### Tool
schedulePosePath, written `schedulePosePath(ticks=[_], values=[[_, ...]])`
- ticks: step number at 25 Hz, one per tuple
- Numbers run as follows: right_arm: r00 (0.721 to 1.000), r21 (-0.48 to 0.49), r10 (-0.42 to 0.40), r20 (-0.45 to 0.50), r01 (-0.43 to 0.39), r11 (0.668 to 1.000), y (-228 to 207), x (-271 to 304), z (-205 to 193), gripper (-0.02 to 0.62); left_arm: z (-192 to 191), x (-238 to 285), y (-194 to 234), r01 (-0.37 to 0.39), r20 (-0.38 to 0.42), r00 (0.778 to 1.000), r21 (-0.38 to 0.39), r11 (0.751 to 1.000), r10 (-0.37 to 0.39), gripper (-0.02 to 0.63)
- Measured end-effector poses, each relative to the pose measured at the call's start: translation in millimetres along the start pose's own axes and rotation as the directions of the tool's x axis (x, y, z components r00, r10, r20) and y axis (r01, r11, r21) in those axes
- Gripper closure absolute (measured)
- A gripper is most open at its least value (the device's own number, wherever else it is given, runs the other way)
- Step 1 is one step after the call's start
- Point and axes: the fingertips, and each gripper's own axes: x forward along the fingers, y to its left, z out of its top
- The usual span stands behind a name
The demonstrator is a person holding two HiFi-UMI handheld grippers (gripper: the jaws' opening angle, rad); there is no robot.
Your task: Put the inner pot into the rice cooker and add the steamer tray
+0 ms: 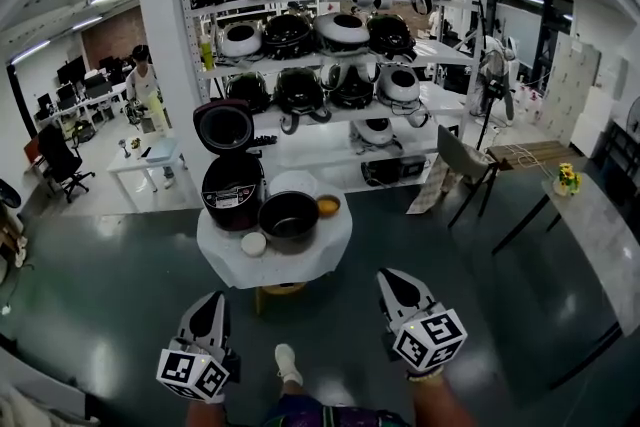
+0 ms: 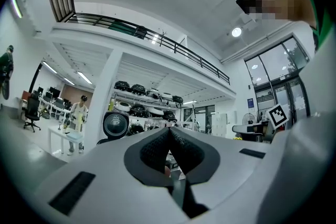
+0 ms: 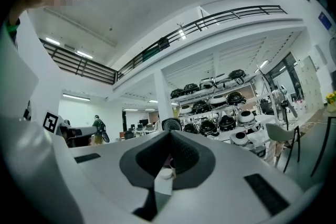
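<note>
Left gripper (image 1: 212, 301) and right gripper (image 1: 393, 279) both closed empty, held level well short of the small round white bench (image 1: 226, 257); dark metal inner pot (image 1: 289, 218) sits just beside the black rice cooker (image 1: 232, 187), lid up to take it.

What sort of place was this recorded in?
Probably an appliance-testing lab inside an open office, not a home kitchen: shelving stacked with many rice cookers, office desks with monitors at the left, and a railed mezzanine overhead.
</note>
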Motion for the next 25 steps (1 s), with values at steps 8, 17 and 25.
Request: schedulePosePath(ticks=[8, 17, 25], values=[[1.000, -0.018, -0.009, -0.015, 0.008, 1.000, -5.0, 6.9, -0.5, 0.591, -1.7, 7.6, -1.5, 0.009, 0.004, 1.000, 0.005, 1.000, -0.009, 0.584], [1.000, -0.046, -0.027, -0.015, 0.026, 0.999, -13.7, 9.8, 2.5, 0.594, 7.7, 10.0, 1.1, -0.017, -0.004, 1.000, 0.124, 0.992, 0.017, 0.584], [0.999, -0.013, -0.004, -0.042, 0.004, 1.000, -11.0, 22.7, -12.5, 0.595, 4.8, 10.3, 14.0, -0.025, -0.005, 1.000, 0.127, 0.992, 0.026, 0.584]])
